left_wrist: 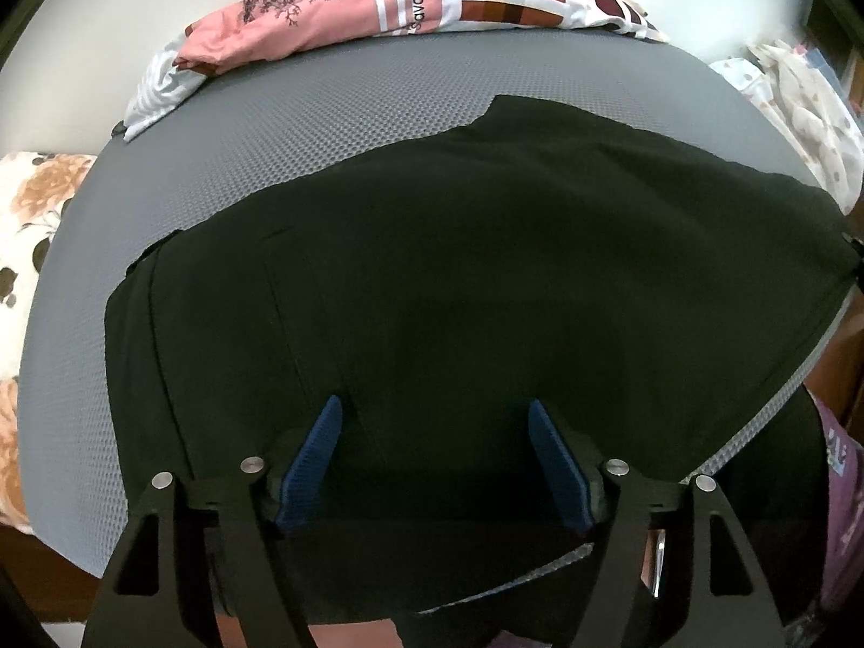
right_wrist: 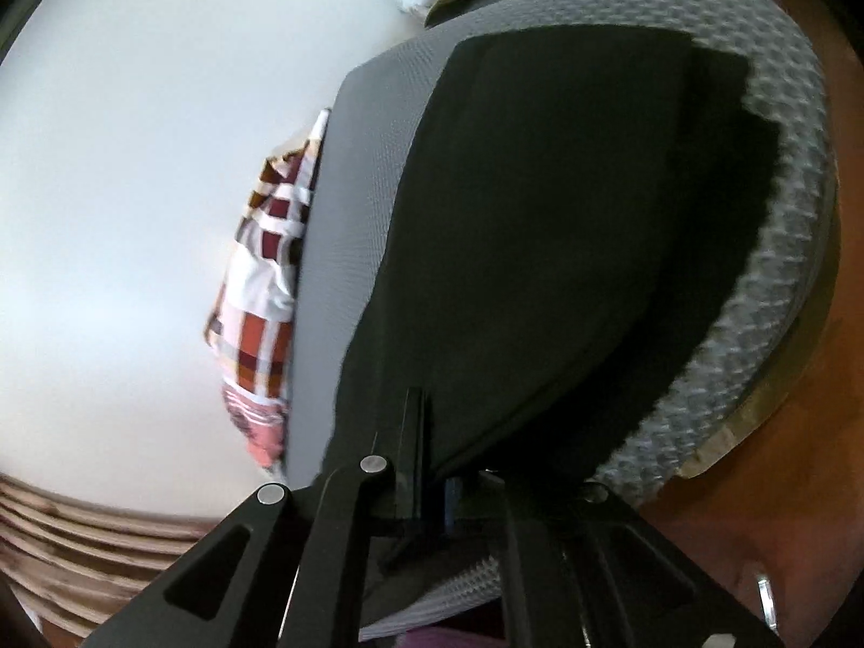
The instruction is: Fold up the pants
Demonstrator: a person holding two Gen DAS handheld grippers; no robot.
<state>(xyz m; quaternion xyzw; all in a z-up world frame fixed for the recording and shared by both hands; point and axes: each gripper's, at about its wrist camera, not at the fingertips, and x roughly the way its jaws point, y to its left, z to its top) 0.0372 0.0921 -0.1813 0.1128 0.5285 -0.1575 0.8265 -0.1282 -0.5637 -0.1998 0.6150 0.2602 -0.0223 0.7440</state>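
Black pants (left_wrist: 459,270) lie spread over a grey mesh mat (left_wrist: 324,124). My left gripper (left_wrist: 434,402) points steeply down at them near the front edge. Its blue pads (left_wrist: 310,464) stand wide apart with only flat cloth beneath, so it is open. In the right wrist view the pants (right_wrist: 540,216) fill the middle, with a second layer showing along their far right edge. My right gripper (right_wrist: 424,399) is tilted and its fingers are pressed together. A raised edge of the black cloth runs straight into them, so it is shut on the pants.
A pink and check-patterned pillow (left_wrist: 324,11) lies along the mat's far edge by the white wall, also seen as the pillow (right_wrist: 264,297) at left. Floral bedding (left_wrist: 32,216) sits at left, spotted cloth (left_wrist: 799,102) at right. Brown wood (right_wrist: 783,486) borders the mat (right_wrist: 356,216).
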